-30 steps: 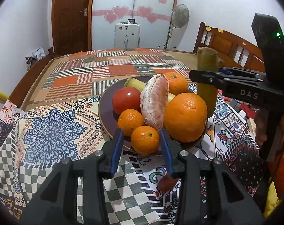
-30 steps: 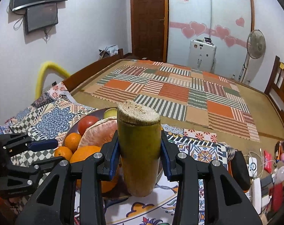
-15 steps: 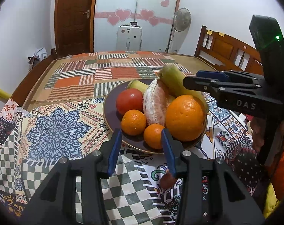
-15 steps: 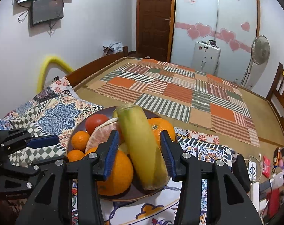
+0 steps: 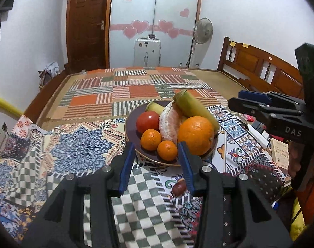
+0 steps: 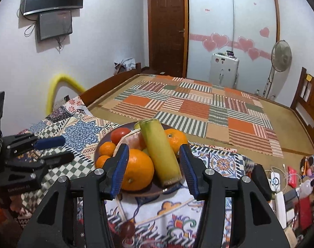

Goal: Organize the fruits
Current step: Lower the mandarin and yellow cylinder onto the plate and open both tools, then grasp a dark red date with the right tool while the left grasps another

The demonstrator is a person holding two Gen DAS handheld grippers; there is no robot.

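The dark plate (image 6: 107,142) sits on the patterned cloth (image 5: 80,150) and is full of fruit. A green-yellow stalk (image 6: 160,155) leans on top, against a big orange (image 6: 137,171). A tomato (image 5: 147,121), a peeled pomelo (image 5: 169,122) and small oranges (image 5: 150,139) lie beside it. The right gripper (image 6: 153,169) has just let its jaws spread and pinches nothing. The left gripper (image 5: 157,165) is spread too, with nothing in it.

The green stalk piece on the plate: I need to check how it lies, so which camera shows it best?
The right wrist view: the green stalk piece runs full length toward the camera, leaning on the big orange, cut end near the plate rim. The left wrist view shows only its upper part behind the fruit.
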